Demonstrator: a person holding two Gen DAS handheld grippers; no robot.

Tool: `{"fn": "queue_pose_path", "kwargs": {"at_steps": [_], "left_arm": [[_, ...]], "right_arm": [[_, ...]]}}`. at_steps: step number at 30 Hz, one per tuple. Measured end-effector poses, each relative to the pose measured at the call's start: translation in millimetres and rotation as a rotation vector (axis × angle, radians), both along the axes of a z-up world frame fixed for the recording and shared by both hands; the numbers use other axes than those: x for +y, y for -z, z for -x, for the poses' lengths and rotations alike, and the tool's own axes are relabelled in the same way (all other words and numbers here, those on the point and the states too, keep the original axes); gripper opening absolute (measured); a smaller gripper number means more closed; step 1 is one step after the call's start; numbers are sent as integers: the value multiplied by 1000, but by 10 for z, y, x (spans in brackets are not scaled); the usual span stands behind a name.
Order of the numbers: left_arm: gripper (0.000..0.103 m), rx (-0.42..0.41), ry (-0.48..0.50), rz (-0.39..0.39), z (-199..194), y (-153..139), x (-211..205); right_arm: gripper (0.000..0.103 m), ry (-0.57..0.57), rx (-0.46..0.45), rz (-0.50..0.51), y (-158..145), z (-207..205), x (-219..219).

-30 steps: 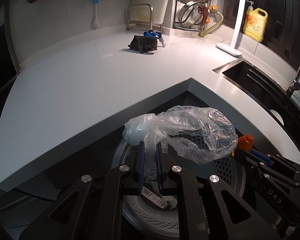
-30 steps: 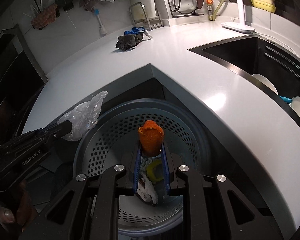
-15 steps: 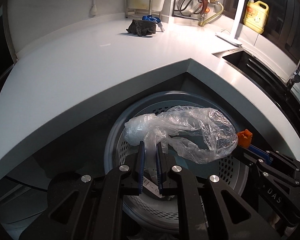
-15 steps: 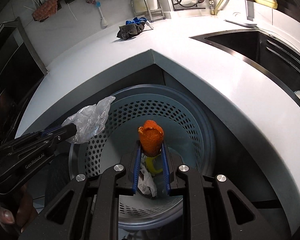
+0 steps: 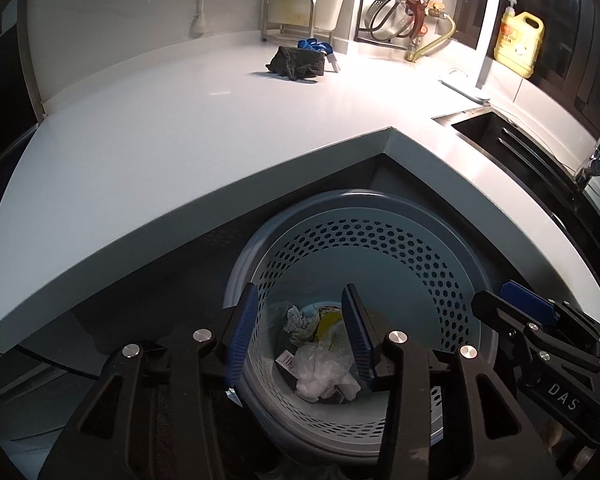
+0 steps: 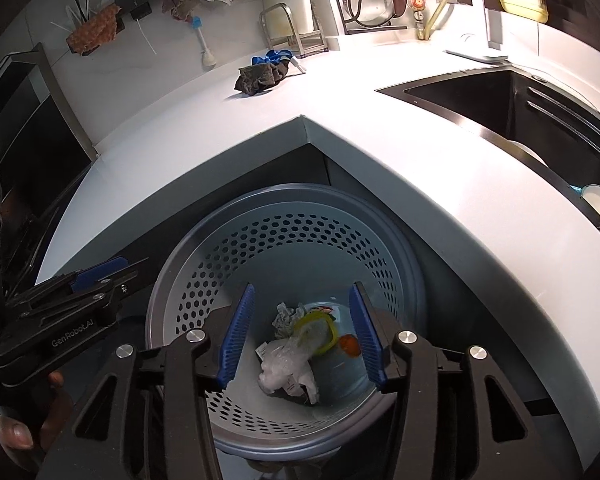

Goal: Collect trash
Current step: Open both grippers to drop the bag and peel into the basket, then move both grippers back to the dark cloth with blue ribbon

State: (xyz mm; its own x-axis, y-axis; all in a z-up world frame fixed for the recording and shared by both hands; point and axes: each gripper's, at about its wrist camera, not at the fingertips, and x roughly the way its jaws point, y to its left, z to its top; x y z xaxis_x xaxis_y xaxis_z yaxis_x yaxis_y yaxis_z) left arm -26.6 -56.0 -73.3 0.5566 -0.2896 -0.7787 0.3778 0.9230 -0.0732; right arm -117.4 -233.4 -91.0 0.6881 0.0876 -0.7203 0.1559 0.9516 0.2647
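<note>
Left gripper (image 5: 300, 328), marked "GenRobot.AI": jaws wide, empty. Right gripper (image 6: 302, 332), marked "DAS": jaws wide, empty. Plastic bag (image 5: 324, 376) and orange scrap (image 6: 349, 345), earlier clamped, now in perforated bin (image 6: 260, 248) below bench (image 5: 180, 140) corner.

White corner tabletop (image 5: 172, 128) against a pale wall (image 5: 112, 32); a dark sink (image 6: 500, 100) is set at right, lit by a white lamp (image 5: 486, 36).
</note>
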Motion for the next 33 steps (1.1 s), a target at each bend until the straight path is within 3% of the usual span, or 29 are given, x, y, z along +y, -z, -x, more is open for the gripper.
{"fn": "queue_pose_path", "kwargs": {"at_steps": [11,20,29,33], "left_arm": [[53,-9,-5,1,27,-21,22],[61,-24,-7,2,-6,-77,16],[69,-64,-37,30,-215,-356,35],[77,-96,-61,47,-384,-525,49]], "right_arm": [[50,-3,1,5,4,12,22],[58,7,2,1,-50,-6,-19],[66,10,-45,31,-383,-228,-115],[75,18,-97,32,-604,-413,-195]]}}
